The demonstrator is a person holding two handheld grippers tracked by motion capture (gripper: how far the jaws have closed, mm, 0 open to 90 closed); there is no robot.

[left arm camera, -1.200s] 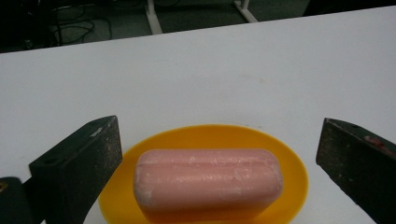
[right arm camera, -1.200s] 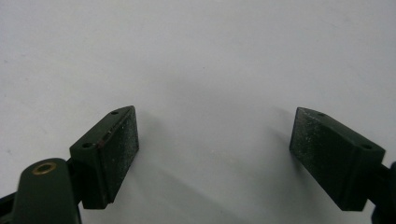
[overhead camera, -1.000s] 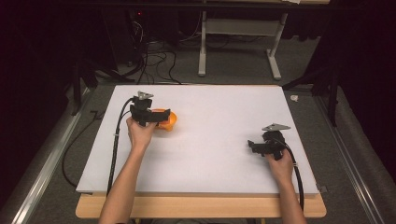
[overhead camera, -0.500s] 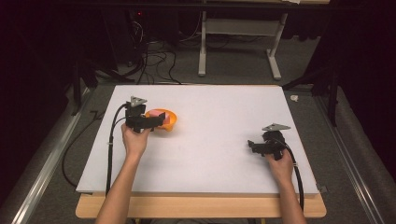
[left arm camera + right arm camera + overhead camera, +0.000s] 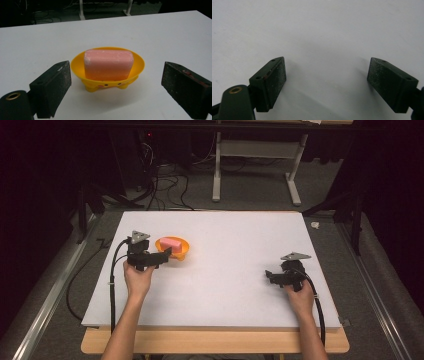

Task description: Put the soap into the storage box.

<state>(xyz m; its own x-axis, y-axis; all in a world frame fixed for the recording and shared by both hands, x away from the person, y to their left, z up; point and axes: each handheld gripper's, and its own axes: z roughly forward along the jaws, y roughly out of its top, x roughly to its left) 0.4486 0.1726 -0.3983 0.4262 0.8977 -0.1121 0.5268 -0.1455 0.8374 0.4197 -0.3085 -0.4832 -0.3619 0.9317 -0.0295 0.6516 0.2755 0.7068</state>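
Since a second ago we have drawn our left gripper (image 5: 162,256) back from the orange plastic soap dish (image 5: 107,71), jaws wide. Its pink soap bar (image 5: 108,64) sits ungrasped on the white desk (image 5: 235,270); our right gripper (image 5: 325,82) idles, jaws wide.

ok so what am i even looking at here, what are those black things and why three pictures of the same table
A person sits at a white table and holds a hand-operated gripper in each hand: the left gripper and the right gripper. Each has two black jaws that pinch things. The high view is from a camera above the table. The other two pictures come from small cameras riding on the grippers, looking out between the jaws. On the table stands a yellow soap dish with a pink bar of soap in it. The left gripper's jaws are open, just in front of the dish. The right gripper is open over bare table. Nothing is held.
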